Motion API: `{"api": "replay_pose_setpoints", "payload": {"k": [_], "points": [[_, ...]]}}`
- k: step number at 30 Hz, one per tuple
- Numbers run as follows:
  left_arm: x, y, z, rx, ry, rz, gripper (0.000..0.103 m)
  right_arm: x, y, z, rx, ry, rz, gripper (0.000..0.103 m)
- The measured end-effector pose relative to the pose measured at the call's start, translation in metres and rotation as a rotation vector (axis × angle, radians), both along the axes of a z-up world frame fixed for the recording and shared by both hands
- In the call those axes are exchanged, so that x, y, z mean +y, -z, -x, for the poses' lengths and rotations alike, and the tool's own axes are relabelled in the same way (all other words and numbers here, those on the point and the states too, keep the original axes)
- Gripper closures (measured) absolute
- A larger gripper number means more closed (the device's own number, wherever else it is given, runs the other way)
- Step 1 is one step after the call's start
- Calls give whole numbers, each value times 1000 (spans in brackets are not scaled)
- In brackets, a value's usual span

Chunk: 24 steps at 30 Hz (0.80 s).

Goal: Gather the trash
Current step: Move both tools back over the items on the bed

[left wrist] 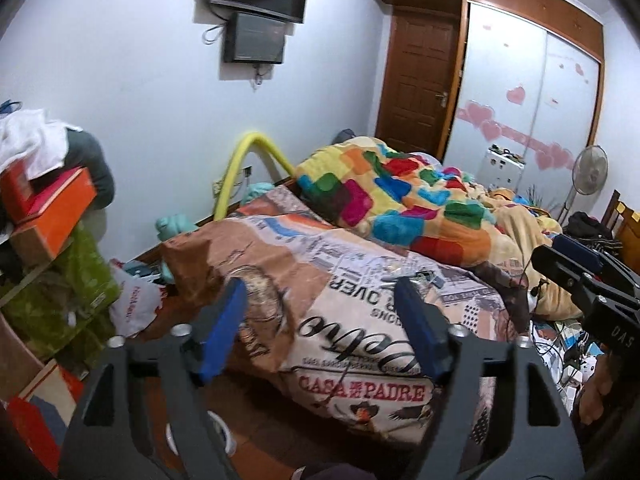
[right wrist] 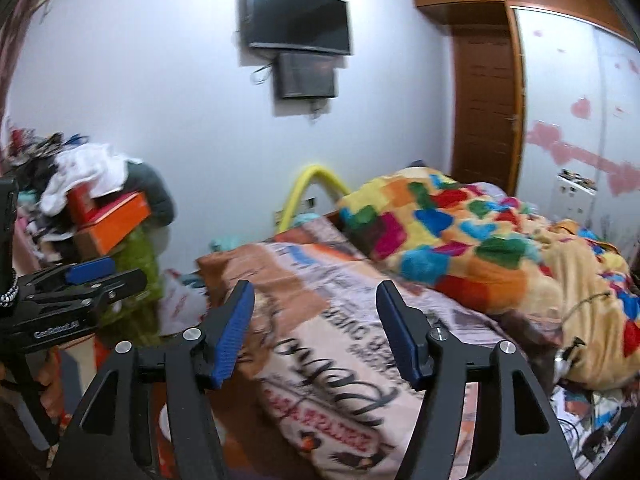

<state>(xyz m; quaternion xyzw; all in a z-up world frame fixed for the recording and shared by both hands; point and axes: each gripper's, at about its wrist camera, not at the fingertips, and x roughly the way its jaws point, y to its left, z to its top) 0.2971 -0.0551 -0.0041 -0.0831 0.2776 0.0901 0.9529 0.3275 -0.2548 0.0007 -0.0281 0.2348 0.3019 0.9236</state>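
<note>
My left gripper [left wrist: 320, 286] hangs open over the foot of a bed, with nothing between its blue pads [left wrist: 224, 320]. My right gripper [right wrist: 315, 286] is open too, also holding nothing, and points at the same bed. Each gripper shows in the other's view: the right gripper [left wrist: 560, 256] at the right edge, the left gripper [right wrist: 128, 272] at the left edge. A few small scraps [left wrist: 416, 274] lie on the printed bed cover [left wrist: 352, 320] just beyond my left fingertips. A crumpled white plastic bag [left wrist: 134, 300] with red print lies on the floor left of the bed.
A multicoloured blanket [left wrist: 400, 192] is heaped on the far half of the bed. Orange boxes [left wrist: 52, 208] and clothes are stacked on a shelf at the left. Cables and small items [left wrist: 568, 344] litter the floor at the right. Behind stand a fan [left wrist: 590, 170], a brown door [left wrist: 420, 80] and a wardrobe.
</note>
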Motion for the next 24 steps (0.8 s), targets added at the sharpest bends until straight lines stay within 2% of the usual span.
{"api": "replay_pose_setpoints", "payload": {"k": [7, 13, 19, 24], "points": [[-38, 13, -60, 27, 92, -2, 20, -46, 14, -40, 31, 137, -11, 38], [-61, 37, -111, 71, 158, 16, 20, -75, 34, -74, 72, 234, 3, 38], [-74, 74, -159, 135, 201, 27, 20, -85, 70, -105, 147, 264, 31, 38], [-78, 110, -195, 201, 229, 40, 20, -74, 113, -133, 241, 229, 76, 38]]}}
